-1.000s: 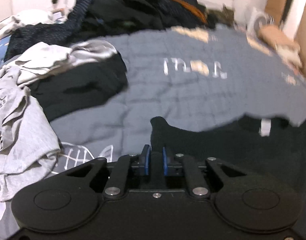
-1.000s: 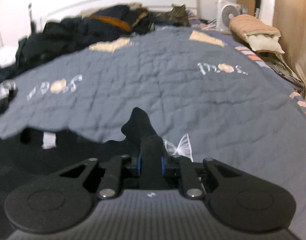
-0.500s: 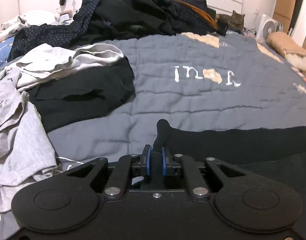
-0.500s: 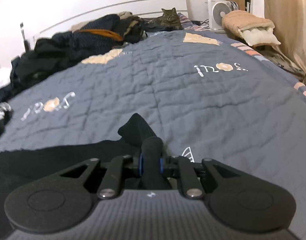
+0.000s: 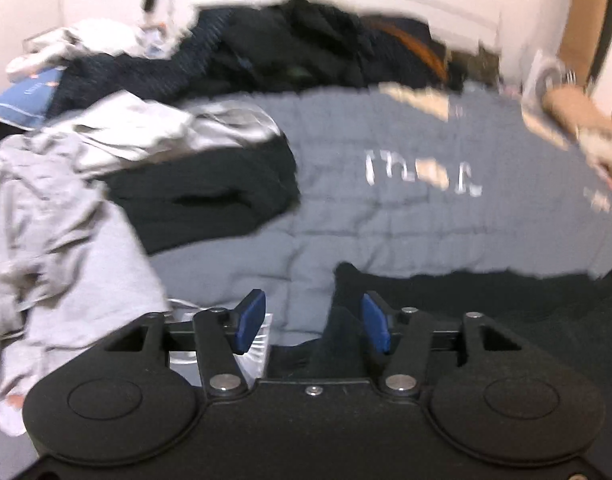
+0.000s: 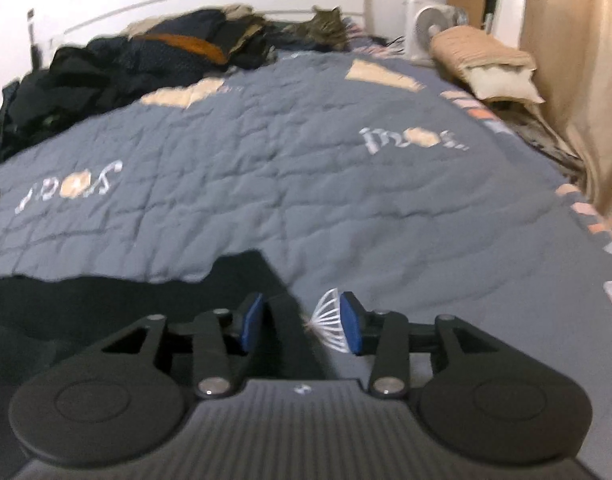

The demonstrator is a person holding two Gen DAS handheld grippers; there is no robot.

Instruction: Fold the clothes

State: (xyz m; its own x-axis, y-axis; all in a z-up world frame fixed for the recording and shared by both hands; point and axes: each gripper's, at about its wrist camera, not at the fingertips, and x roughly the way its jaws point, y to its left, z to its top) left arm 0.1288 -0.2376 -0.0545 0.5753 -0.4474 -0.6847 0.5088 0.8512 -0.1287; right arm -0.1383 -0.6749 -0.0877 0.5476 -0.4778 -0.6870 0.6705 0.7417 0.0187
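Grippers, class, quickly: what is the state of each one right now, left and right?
Left gripper: opening, fingers apart; black garment corner lies between them, unpinched.
Right gripper: opening, fingers apart; the garment's other corner lies between them, released.

We are looking at a black garment (image 5: 486,312) lying spread flat along the near edge of the bed (image 6: 306,184), its far hem running straight across the grey quilt. One corner of it (image 6: 245,276) is peaking up toward the middle of the bed. More clothes are waiting: a rumpled grey heap (image 5: 53,240) is sprawling at the left edge, and a dark pile (image 5: 306,52) is crowding the head end.
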